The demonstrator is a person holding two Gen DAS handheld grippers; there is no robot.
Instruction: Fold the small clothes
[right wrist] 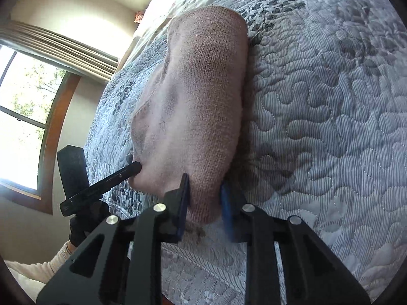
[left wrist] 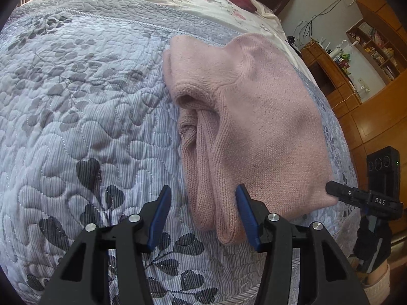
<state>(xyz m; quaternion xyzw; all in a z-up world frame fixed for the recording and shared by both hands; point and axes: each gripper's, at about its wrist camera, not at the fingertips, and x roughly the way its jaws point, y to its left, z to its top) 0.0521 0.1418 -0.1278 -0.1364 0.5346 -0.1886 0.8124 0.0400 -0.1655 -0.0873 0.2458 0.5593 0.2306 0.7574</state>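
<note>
sweater on bed, folded into a bundle | left gripper wide around its 6 o'clock hem | right gripper narrow, hem corner between its fingers | final fold seems left

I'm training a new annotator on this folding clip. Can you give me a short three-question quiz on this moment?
1. True or false: the pink knit garment lies on a quilted bedspread.
2. The left gripper stands: A) open around the garment's near edge, B) shut with nothing in it, C) far off the bed.
3. What does the right gripper have between its fingers?

Key:
1. True.
2. A. Its blue pads are apart, with folds of the knit between them.
3. A near corner of the pink garment; whether the pads are pressing it cannot be told.
</note>
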